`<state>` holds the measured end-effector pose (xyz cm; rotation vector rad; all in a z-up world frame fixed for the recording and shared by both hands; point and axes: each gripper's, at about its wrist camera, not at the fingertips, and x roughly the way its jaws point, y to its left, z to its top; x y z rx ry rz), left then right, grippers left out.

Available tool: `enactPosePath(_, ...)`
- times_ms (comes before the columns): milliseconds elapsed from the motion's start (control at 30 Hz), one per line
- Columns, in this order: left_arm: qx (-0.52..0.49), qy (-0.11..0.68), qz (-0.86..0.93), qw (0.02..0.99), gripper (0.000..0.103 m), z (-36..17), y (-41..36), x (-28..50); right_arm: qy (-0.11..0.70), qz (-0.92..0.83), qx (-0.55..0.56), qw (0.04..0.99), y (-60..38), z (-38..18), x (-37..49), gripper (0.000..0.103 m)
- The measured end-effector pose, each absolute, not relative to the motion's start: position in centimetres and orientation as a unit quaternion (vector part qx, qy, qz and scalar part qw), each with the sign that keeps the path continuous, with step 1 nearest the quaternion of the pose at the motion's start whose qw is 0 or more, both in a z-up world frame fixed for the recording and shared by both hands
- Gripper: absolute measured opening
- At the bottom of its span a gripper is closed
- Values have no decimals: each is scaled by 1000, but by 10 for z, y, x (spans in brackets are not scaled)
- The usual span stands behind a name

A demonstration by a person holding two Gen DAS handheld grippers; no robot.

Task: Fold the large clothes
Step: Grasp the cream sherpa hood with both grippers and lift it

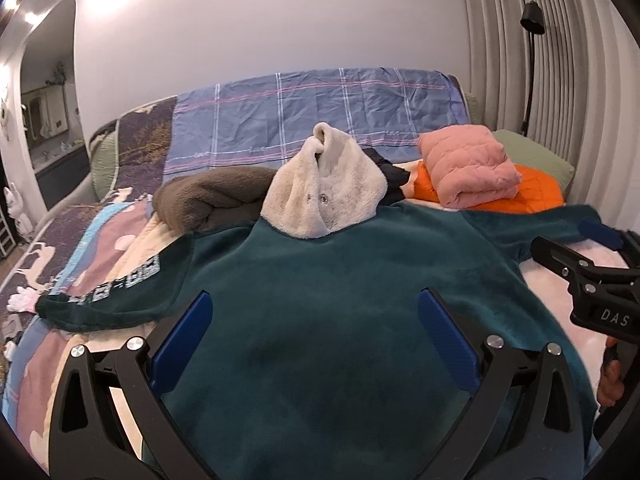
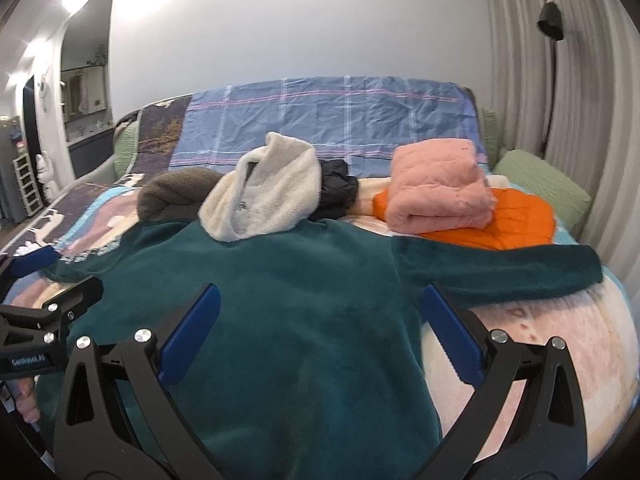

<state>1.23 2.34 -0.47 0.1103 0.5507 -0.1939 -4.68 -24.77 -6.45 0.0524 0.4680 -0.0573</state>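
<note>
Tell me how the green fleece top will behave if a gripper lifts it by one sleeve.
The green fleece top looks plush and limp, so it will likely droop and drag. Spread wide over the bed, it is probably bulky rather than heavy. The cream jacket overlapping its collar may shift.

Six garments [image 2: 280,300] lie on one bed [image 2: 560,340] (two of them folded), beside one green pillow [image 2: 540,184].

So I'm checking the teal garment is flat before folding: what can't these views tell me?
- Teal garment: hem cut off by the bottom edge and gripper frames in both views.
- Its neckline: covered by the cream fleece in both views.
- Its left sleeve cuff: partly behind the left gripper in the right wrist view.
- Black item: mostly hidden behind the fleece.
</note>
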Motion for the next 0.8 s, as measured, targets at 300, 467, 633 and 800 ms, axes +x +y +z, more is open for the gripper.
enactPosePath(300,68,258,-95,959,82,31,33,104,269,66,69,958,-281,-33,53,53)
enactPosePath(467,50,300,-118,945,75,33,24,192,324,74,89,939,-288,-30,139,41)
enactPosePath(633,36,325,-141,934,75,18,2,273,354,83,110,925,-282,-31,230,41)
enactPosePath(800,14,373,-153,915,75,-21,-23,341,384,111,140,906,-267,-29,308,41)
